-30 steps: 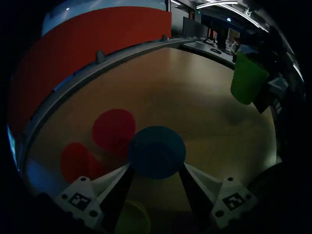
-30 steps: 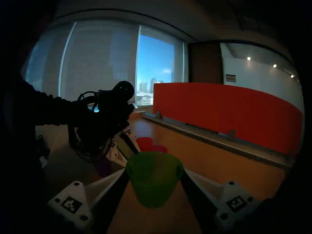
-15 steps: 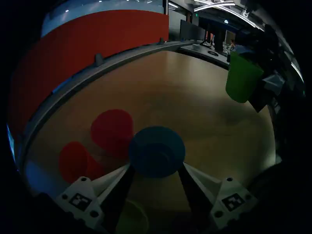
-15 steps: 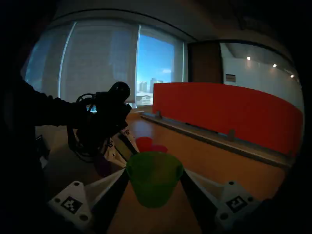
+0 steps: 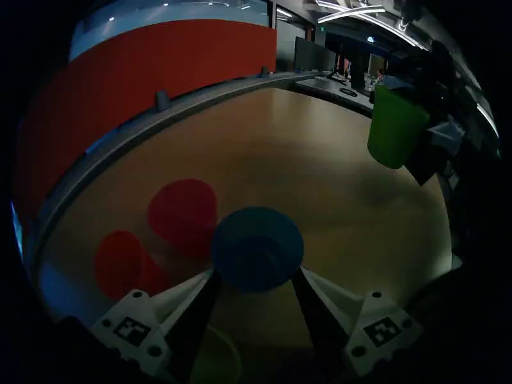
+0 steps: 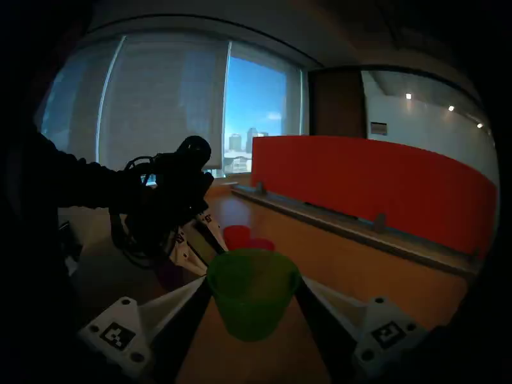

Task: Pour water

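Beside red partition [image 5: 128, 83], left gripper view: my left gripper [image 5: 256, 274] pinches blue cup [image 5: 257, 240] between both fingers, mouth facing camera, over wooden table [image 5: 288, 147]. Red cups [image 5: 182, 214] stand between blue cup and partition. Green cup [image 5: 393, 127] hangs well apart from partition, off table.

Right gripper view: my right gripper [image 6: 253, 283] clamps green cup from both sides, upright. Partition runs behind it. Left gripper sits farther off, near partition's window end. Water in either cup: cannot tell.
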Available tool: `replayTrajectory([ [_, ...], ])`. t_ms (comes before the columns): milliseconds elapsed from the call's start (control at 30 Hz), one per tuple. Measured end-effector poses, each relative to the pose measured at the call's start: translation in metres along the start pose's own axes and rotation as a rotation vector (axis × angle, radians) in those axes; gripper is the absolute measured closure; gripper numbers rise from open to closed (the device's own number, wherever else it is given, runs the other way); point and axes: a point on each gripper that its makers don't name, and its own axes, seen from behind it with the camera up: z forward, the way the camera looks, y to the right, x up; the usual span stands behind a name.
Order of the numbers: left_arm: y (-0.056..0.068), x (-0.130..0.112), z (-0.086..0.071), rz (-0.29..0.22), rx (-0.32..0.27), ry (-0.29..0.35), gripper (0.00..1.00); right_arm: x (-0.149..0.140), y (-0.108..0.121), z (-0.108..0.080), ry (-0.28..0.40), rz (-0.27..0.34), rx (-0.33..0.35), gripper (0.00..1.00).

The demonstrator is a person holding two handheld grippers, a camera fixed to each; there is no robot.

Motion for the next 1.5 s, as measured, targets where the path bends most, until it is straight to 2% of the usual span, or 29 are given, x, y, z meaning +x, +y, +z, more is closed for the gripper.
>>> replayTrajectory([
  [367, 0.0, -0.001, -0.004, -0.007, -0.007, 0.032, 0.23, 0.0, -0.001, 0.003, -0.001, 0.0, 0.003, 0.08],
  [700, 0.0, -0.005, -0.003, 0.03, 0.015, 0.018, 0.23, 0.002, -0.002, 0.004, -0.003, -0.006, 0.005, 0.08],
  [1000, -0.001, -0.01, 0.003, 0.031, 0.033, -0.025, 0.21, 0.0, -0.003, 0.003, -0.008, -0.01, 0.007, 0.08],
  [1200, -0.001, -0.01, 0.007, 0.011, 0.03, -0.025, 0.21, -0.004, -0.001, 0.002, -0.015, -0.006, 0.004, 0.08],
  [1500, -0.003, -0.008, 0.01, 0.007, 0.037, -0.027, 0.21, -0.006, 0.0, 0.001, -0.014, -0.004, 0.003, 0.07],
])
